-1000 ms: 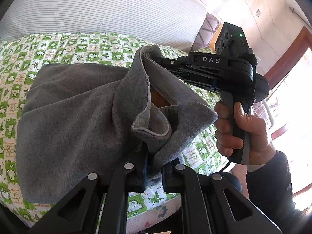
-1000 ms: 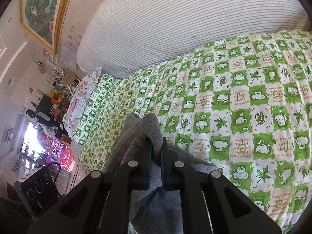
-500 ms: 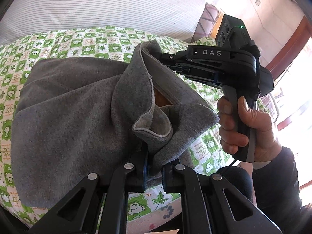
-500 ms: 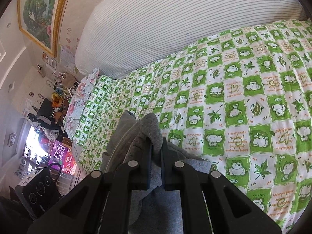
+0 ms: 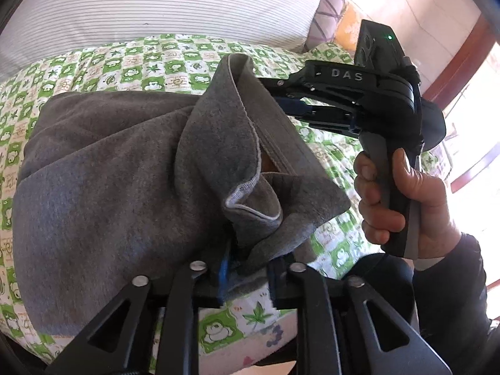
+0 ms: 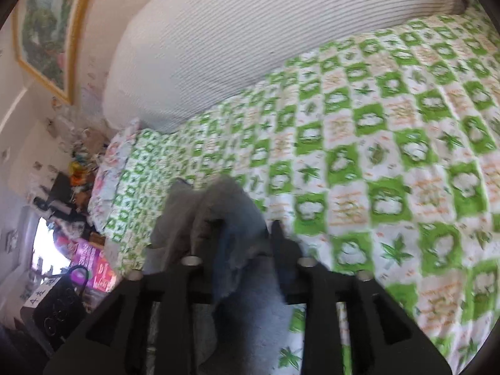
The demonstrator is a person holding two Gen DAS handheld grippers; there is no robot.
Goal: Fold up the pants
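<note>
The grey pants (image 5: pixel 109 172) lie in a folded heap on the green checked bed sheet (image 5: pixel 156 62), with one bunched end still raised. My left gripper (image 5: pixel 247 273) is at the near corner of that end. Its jaws are opening, and the cloth hangs loosely between the parted fingers. A hand (image 5: pixel 400 200) holds my right gripper (image 5: pixel 281 95) at the far corner of the same end. In the blurred right wrist view the right gripper (image 6: pixel 247 234) is also opening, with grey cloth (image 6: pixel 237 218) slack between its fingers.
A large striped pillow (image 5: pixel 156 3) lies along the far side of the bed and also shows as a striped pillow (image 6: pixel 250 31) in the right wrist view. The sheet (image 6: pixel 390 156) stretches to the right. A cluttered shelf and boxes (image 6: pixel 90 262) stand beyond the bed's left end.
Both grippers were shut on the pants' raised end; now their jaws have parted and the cloth hangs loose. Both have sunk a little toward the bed.
</note>
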